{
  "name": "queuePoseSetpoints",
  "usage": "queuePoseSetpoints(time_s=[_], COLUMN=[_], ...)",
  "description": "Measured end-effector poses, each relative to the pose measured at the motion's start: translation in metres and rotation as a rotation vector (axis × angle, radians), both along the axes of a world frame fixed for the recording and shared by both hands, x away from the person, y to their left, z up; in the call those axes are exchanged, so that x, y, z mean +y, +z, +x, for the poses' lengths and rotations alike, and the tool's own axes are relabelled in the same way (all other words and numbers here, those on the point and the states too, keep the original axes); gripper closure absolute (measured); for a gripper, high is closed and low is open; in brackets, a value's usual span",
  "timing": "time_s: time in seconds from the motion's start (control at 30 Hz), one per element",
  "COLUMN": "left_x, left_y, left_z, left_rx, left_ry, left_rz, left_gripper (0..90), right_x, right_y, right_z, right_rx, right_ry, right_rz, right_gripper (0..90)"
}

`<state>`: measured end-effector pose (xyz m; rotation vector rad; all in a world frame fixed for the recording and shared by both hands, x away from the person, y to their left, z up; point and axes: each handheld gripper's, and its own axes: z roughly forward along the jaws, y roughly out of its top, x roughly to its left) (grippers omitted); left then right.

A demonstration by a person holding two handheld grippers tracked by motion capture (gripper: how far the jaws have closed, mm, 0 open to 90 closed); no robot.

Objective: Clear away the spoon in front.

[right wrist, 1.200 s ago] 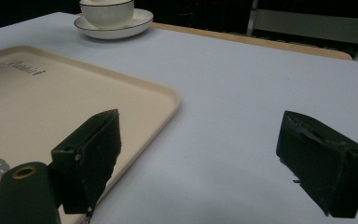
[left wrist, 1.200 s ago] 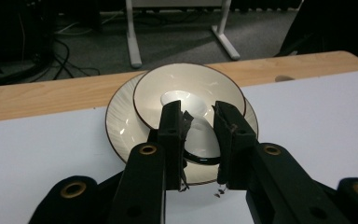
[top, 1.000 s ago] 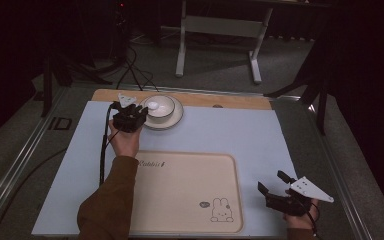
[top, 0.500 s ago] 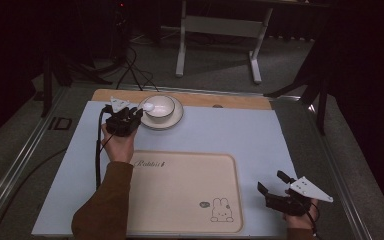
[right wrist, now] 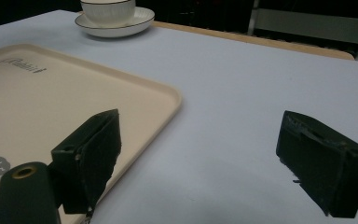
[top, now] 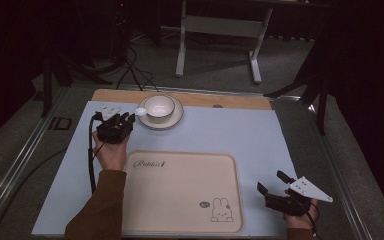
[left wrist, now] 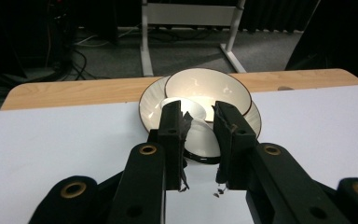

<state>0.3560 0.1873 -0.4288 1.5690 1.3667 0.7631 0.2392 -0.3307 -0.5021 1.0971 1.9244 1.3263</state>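
The cream tray (top: 180,190) carries the word "Rabbit" in script near its upper left corner, and a small dark speech bubble reading "hi~" beside a drawn rabbit near its lower right corner. The table frame (top: 40,135) at the left bears the letters "ID".

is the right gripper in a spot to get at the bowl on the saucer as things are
Probably not without a long move. The right gripper sits open at the table's near right corner, while the bowl stands far across on its saucer, where the left gripper is.
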Motion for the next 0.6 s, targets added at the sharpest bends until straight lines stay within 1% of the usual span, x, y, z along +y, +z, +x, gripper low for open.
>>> queuePoseSetpoints(time_s=[0.07, 0.1, 0.13, 0.3, 0.6], left_x=[0.0, 0.0, 0.001, 0.005, 0.011], left_y=[0.0, 0.0, 0.0, 0.002, 0.001], left_z=[-0.004, -0.004, -0.008, -0.017, -0.03], left_rx=[-0.005, -0.005, -0.009, -0.021, -0.019], left_ry=[0.004, 0.004, 0.005, 0.009, 0.005], left_rz=[0.012, 0.012, 0.013, 0.001, 0.012], left_gripper=[74.0, 74.0, 74.0, 74.0, 74.0], right_x=[0.001, 0.001, 0.001, 0.001, 0.001], right_y=[0.0, 0.0, 0.0, 0.0, 0.0], right_z=[0.0, 0.0, 0.0, 0.0, 0.0], right_rx=[0.001, 0.001, 0.001, 0.001, 0.001], right_ry=[0.001, 0.001, 0.002, 0.003, 0.005], right_rz=[-0.001, -0.001, -0.004, -0.001, -0.004], right_gripper=[13.6, 13.6, 13.6, 13.6, 13.6])
